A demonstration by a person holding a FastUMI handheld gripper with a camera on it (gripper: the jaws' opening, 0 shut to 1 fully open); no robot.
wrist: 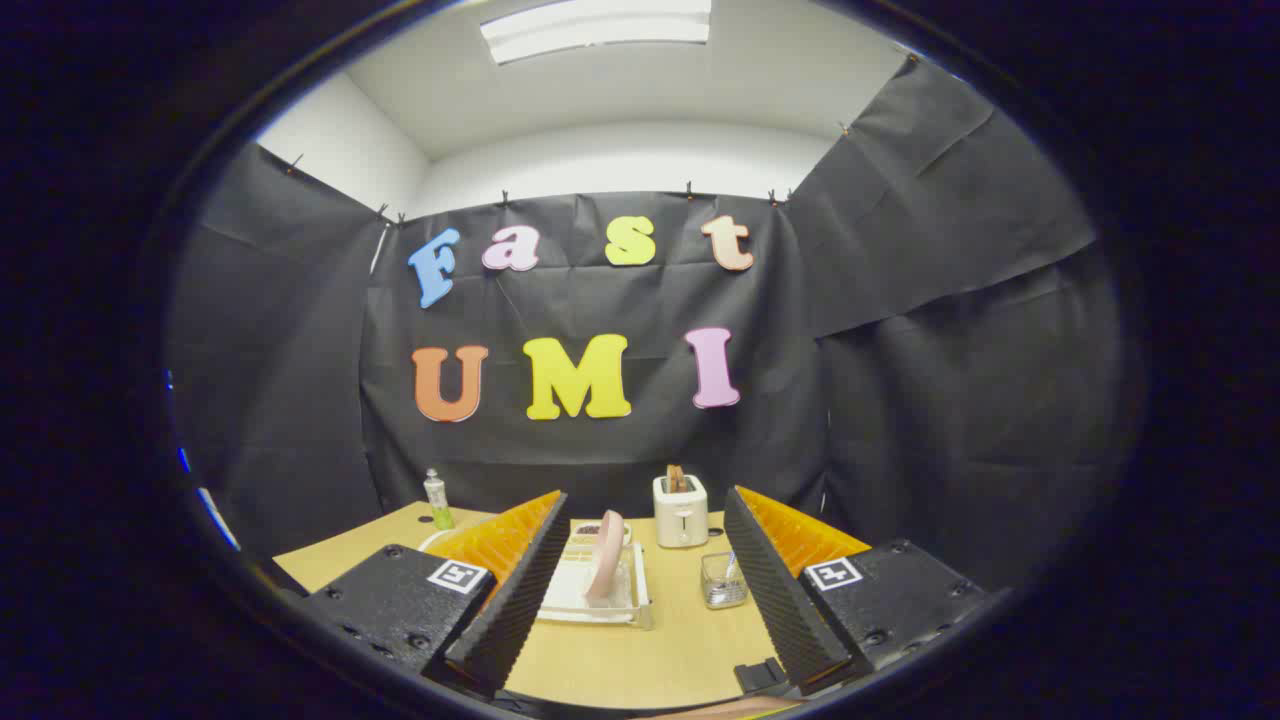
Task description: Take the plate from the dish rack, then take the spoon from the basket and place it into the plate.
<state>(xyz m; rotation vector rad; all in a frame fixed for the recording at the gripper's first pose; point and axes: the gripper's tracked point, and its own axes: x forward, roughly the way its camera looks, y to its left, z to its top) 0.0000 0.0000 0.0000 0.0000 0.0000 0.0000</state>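
Note:
A pink plate (606, 556) stands on edge in a clear dish rack (580, 596) on the wooden table, beyond my fingers and slightly left of the gap's middle. A small wire basket (723, 580) sits to the rack's right, close to my right finger, with a spoon (731, 567) standing in it. My gripper (640, 520) is open and held back from the rack, its black-and-orange fingers (520, 590) spread wide with nothing between them.
A white toaster (680, 510) with toast in its slot stands behind the basket near the back wall. A small green-and-white bottle (437, 500) stands at the table's far left. Bare tabletop (640, 660) lies between my fingers and the rack.

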